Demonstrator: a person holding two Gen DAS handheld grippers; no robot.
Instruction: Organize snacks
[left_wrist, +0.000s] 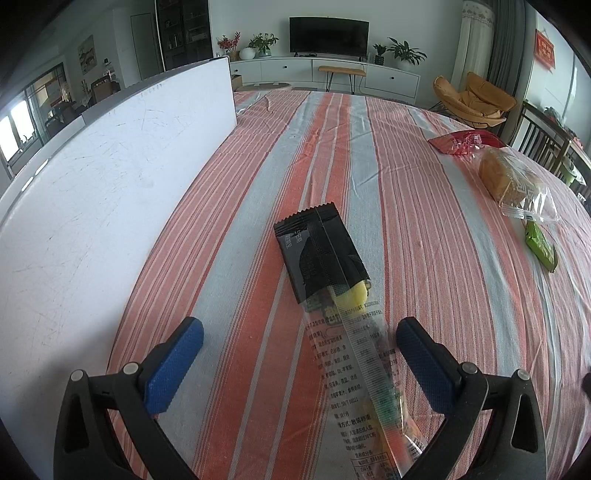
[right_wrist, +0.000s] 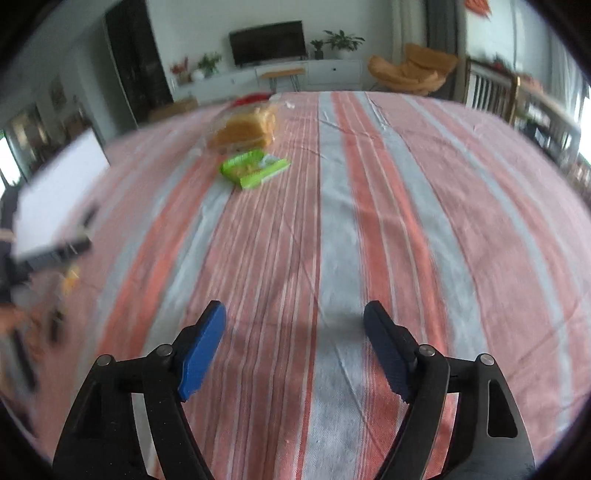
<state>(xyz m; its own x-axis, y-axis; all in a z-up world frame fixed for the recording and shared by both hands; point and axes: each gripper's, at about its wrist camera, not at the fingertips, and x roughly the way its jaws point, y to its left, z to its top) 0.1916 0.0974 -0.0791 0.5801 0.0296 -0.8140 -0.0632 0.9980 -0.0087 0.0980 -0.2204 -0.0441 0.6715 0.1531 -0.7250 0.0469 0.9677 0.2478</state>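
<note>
Right gripper (right_wrist: 294, 334) is hovering spread and empty; approaching the green snack packet (right_wrist: 253, 168) too flat risks shoving it aside

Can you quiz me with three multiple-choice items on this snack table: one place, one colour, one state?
1. The black packet lies:
A. inside the white box
B. on the striped cloth, its near end over the clear wrapper
C. under the bread

2. The packet nearest the bagged bread is:
A. green
B. blue
C. purple

3. The right gripper is:
A. shut on bread
B. shut, empty
C. open, empty

Answers: B, it overlaps the clear wrapper on the striped cloth; A, the green packet sits beside it; C, only cloth shows between its fingers.
</note>
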